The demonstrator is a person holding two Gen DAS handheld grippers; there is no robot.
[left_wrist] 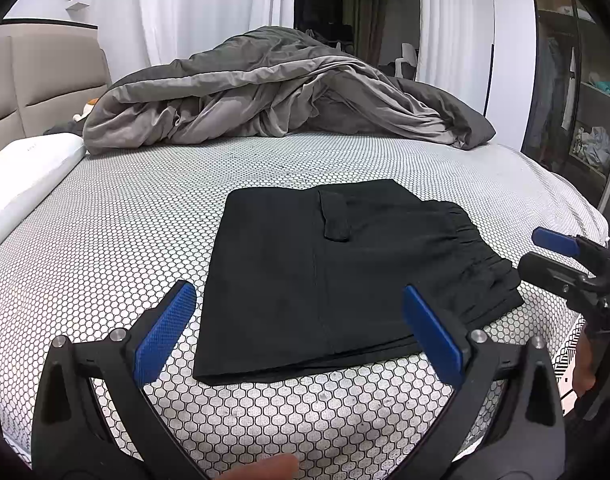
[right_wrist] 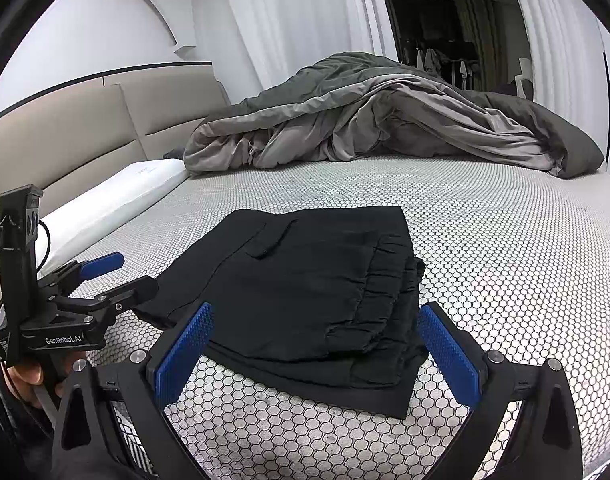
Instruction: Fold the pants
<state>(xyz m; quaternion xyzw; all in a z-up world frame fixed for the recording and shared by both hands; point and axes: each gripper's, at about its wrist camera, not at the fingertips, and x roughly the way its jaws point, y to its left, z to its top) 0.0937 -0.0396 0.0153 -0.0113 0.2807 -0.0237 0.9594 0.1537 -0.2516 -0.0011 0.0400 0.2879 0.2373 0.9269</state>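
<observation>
Your folded pants [left_wrist: 337,280] lie flat on the bed [left_wrist: 105,240], bare mattress on every side. Left gripper [left_wrist: 301,332] and right gripper [right_wrist: 317,352] hover at its 6 o'clock edge, jaws spread, empty.

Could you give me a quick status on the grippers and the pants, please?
Left gripper open, empty. Right gripper open, empty. Black pants folded into a flat stack on the bed, untouched. Grey duvet heaped behind, clear of them.

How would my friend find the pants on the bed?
Start at the big bed with its honeycomb-patterned cover. A rumpled grey blanket is heaped at the far side; the pants lie nearer, folded into a flat stack. They are the only black thing on it.
</observation>
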